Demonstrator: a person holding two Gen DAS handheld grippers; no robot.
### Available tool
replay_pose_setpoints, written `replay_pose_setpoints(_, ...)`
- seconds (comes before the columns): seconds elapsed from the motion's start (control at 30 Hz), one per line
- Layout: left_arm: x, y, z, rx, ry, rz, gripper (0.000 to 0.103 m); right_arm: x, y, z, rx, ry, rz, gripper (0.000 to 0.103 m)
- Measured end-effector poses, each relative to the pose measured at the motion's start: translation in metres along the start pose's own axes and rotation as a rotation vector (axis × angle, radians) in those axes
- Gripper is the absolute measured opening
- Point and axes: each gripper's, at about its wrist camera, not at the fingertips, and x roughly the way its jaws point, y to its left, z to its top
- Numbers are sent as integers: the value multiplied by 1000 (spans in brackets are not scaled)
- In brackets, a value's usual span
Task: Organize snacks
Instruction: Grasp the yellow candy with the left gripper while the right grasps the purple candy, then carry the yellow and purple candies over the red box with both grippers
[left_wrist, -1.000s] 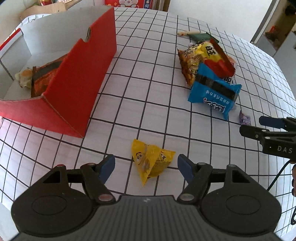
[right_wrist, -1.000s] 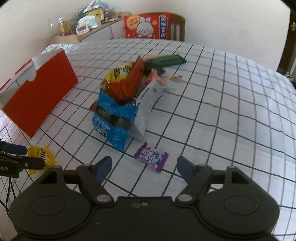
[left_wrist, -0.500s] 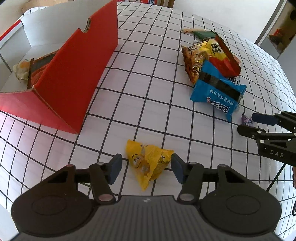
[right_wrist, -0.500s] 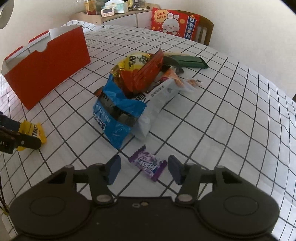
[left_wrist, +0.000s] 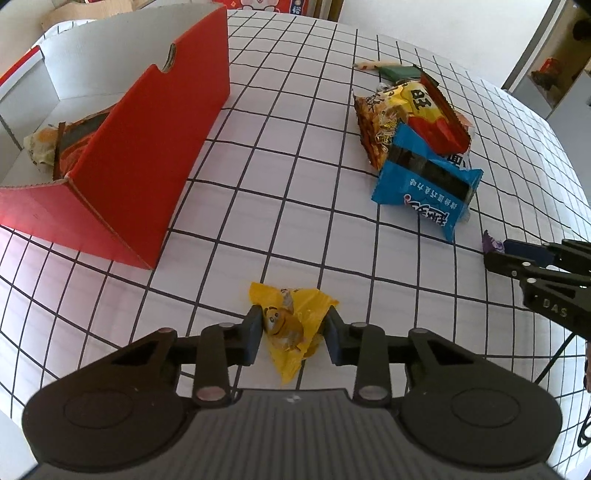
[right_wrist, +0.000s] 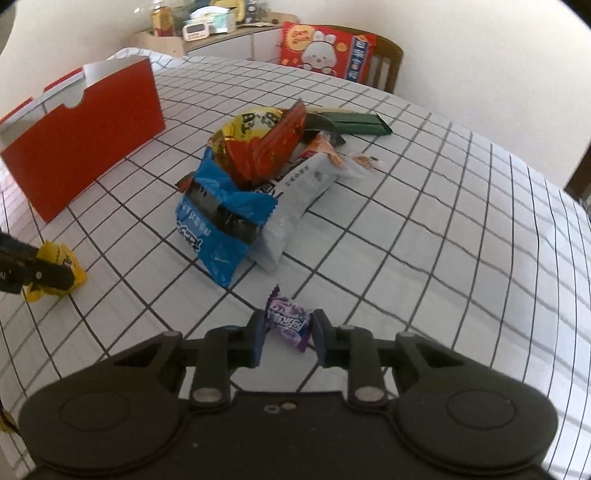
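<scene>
Left wrist view: your left gripper (left_wrist: 293, 334) has been closing its jaws; a second back they stood wide either side of the crinkled yellow plastic snack packet (left_wrist: 291, 325), now both pads touch its sides.
Yellow packet spot: on the white black-grid tablecloth (left_wrist: 258, 177), near the corner of the open red cardboard box (left_wrist: 147, 155); same place as before.
Right wrist view: your right gripper (right_wrist: 288, 338) has also been closing; the small purple foil candy wrapper (right_wrist: 290, 321) sits between the pads, both touching its edges. Earlier it lay ahead of wide-open jaws.
Candy spot: on the tablecloth, just in front of the blue plastic snack bag (right_wrist: 218, 229).
Pile: blue bag, red-and-yellow chip bag (right_wrist: 258, 147), white pouch (right_wrist: 303, 184), dark green flat pack (right_wrist: 354, 123), all unmoved.
Box contents: one orange-and-dark packet (left_wrist: 70, 144) inside, unchanged.
</scene>
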Motion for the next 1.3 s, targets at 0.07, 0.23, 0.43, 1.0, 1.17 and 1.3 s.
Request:
replay_pose_setpoints(0.07,-2,2,-2,-3,1,-3,33,-7,1,-2,28,-8,5,25)
replay_pose_setpoints(0.23,-15,3,-5,9,-15,-17,33,-29,11,-5,64,-26,27,25)
replay_pose_setpoints(0.43,-43,6,-6,28,-57,-28,33,-60,31,2,61,-74,54,25)
replay_pose_setpoints(1.0,-117,46,20,20,-196,-68,34,-114,100,56,50,-197,136,25)
replay_pose_setpoints(1.17,-135,63,31,20,-243,-72,34,-116,123,75,31,-222,156,25)
replay_pose_setpoints(1.3,-144,81,41,2,-270,-65,34,-116,142,89,6,-241,162,25)
